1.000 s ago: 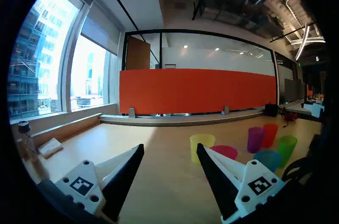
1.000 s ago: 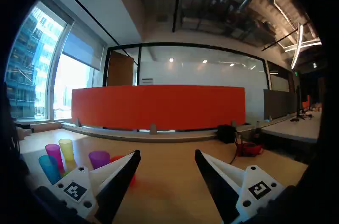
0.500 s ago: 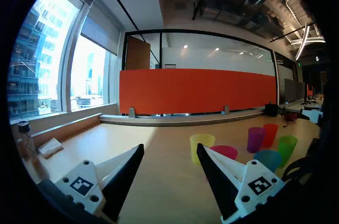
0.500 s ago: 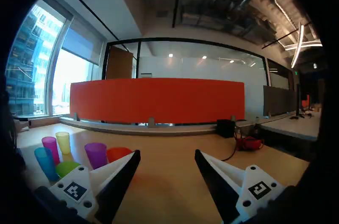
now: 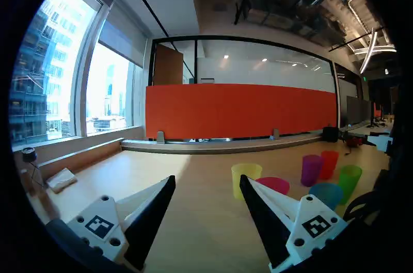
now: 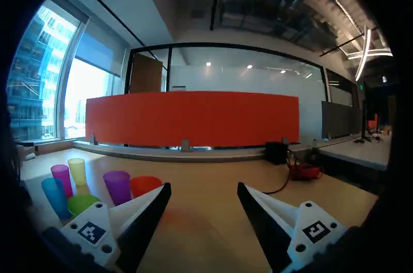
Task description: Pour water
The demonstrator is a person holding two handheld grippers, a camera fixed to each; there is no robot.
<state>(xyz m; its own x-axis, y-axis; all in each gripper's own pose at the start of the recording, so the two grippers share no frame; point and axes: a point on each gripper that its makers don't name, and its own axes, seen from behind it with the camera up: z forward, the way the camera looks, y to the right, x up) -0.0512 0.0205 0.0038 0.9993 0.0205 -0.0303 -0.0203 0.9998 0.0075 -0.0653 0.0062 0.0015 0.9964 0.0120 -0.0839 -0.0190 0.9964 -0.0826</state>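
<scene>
Several coloured plastic cups stand on a wooden table (image 5: 201, 221). In the left gripper view a yellow cup (image 5: 245, 179), a pink cup (image 5: 275, 185), a purple cup (image 5: 311, 169), an orange cup (image 5: 329, 163), a green cup (image 5: 349, 182) and a blue cup (image 5: 326, 194) sit right of centre. My left gripper (image 5: 206, 195) is open, empty, short of the yellow cup. In the right gripper view the cups sit at lower left: purple cup (image 6: 117, 186), orange cup (image 6: 145, 186), green cup (image 6: 82, 204), blue cup (image 6: 53, 197), pink cup (image 6: 62, 178), yellow cup (image 6: 78, 171). My right gripper (image 6: 204, 198) is open and empty.
An orange partition (image 5: 240, 110) runs along the table's far edge. Windows (image 5: 49, 82) and a wooden ledge (image 5: 77, 157) line the left side, with a small pale object (image 5: 61, 179) near it. A black box (image 6: 276, 153) and a red cabled item (image 6: 304, 171) lie far right.
The left gripper view is unchanged. The right gripper's view has tilted down slightly and shifted, so the cups show more fully at lower left.
</scene>
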